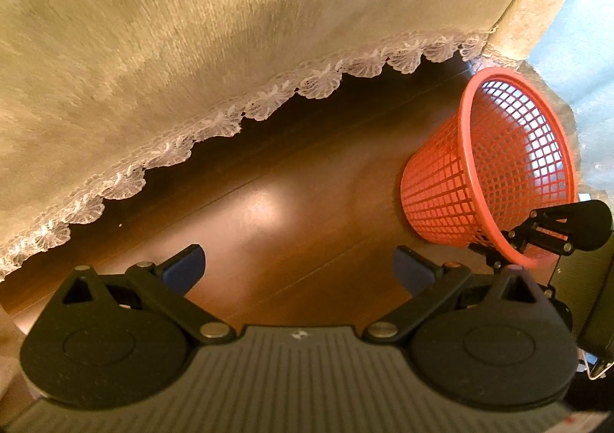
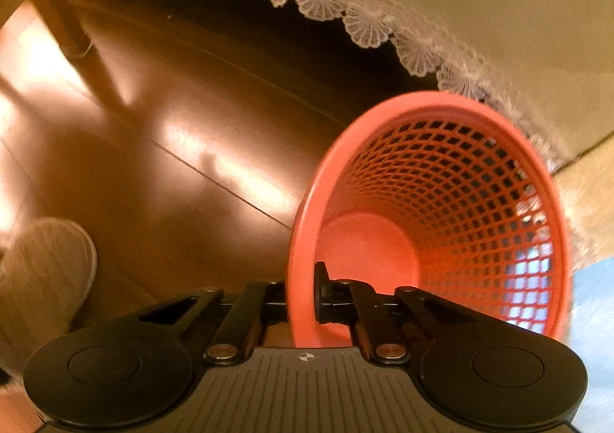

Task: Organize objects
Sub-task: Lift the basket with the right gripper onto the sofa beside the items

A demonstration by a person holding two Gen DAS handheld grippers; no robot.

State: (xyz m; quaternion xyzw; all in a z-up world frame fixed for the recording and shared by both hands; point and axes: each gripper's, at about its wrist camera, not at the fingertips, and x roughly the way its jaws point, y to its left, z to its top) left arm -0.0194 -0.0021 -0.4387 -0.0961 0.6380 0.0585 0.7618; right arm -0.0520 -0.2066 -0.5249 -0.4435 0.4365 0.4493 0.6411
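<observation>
So the orange plastic mesh wastebasket (image 2: 433,218) sits on the glossy brown wood floor (image 2: 172,149), filling the 3 to 5 o'clock part of the right wrist view, mouth up and empty as far as I can see. The right gripper (image 2: 301,298) has its jaws clamped on the rim at the basket's 7 o'clock, one finger outside the wall and one inside.

My guess on handling: this thing is super light, and the lattice wall probably flexes, so a rim pinch like this one is the sane place to hold it. The thick rolled rim is the stiffest bit. Held from one side it'll likely hang tilted and swing a bit, so easy does it.

The left gripper (image 1: 299,270) hangs with its blue-padded jaws wide apart and nothing between them, over bare floor, with the basket off at its 2 o'clock.

Around it: a cream tablecloth with a white lace scalloped hem (image 2: 368,22) drapes just behind the basket from 12 to 3 o'clock, close enough to snag on a straight lift. A beige slipper (image 2: 46,272) sits at 8 o'clock, well clear.
</observation>
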